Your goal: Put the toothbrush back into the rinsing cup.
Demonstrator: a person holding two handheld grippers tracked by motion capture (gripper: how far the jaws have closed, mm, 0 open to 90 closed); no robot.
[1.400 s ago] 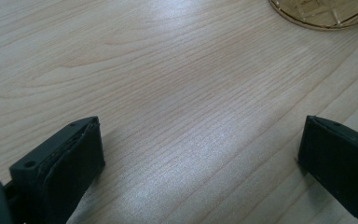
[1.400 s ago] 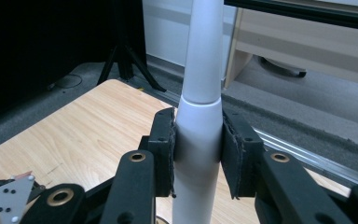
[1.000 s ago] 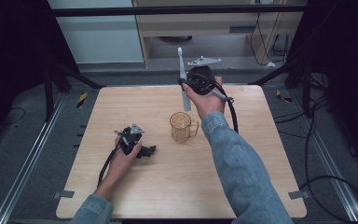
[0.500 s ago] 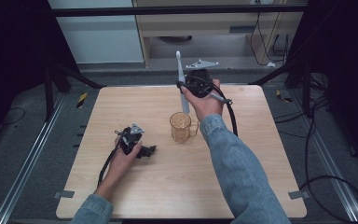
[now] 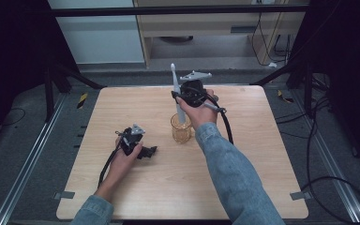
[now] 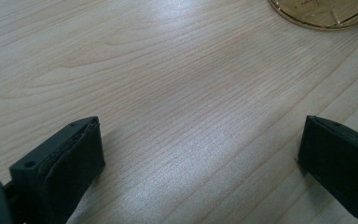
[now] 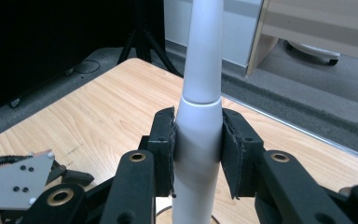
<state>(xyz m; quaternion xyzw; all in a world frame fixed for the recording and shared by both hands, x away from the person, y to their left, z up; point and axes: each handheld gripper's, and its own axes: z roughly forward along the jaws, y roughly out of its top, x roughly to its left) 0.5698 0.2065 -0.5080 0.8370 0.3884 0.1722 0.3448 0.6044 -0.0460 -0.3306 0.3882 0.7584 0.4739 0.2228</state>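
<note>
An amber glass cup (image 5: 181, 129) stands near the middle of the wooden table (image 5: 243, 154). A white electric toothbrush (image 5: 178, 96) stands upright with its lower end inside the cup. My right gripper (image 5: 182, 96) is shut on the toothbrush body, and in the right gripper view both pads (image 7: 165, 149) press on the white handle (image 7: 199, 135). My left gripper (image 5: 149, 152) rests on the table left of the cup, open, with bare wood between its jaws (image 6: 200, 154). The cup's base (image 6: 324, 11) shows at the top edge of the left gripper view.
The left gripper's grey plate (image 7: 14, 182) shows low in the right gripper view. Beyond the table's far edge are a pale cabinet (image 5: 98, 33) and a wooden desk (image 5: 215, 28). Black stands flank the table, and cables (image 5: 330, 183) lie on the floor at right.
My right gripper has come down with the toothbrush, whose lower end has sunk into the cup. The left hand and gripper have stayed where they were.
</note>
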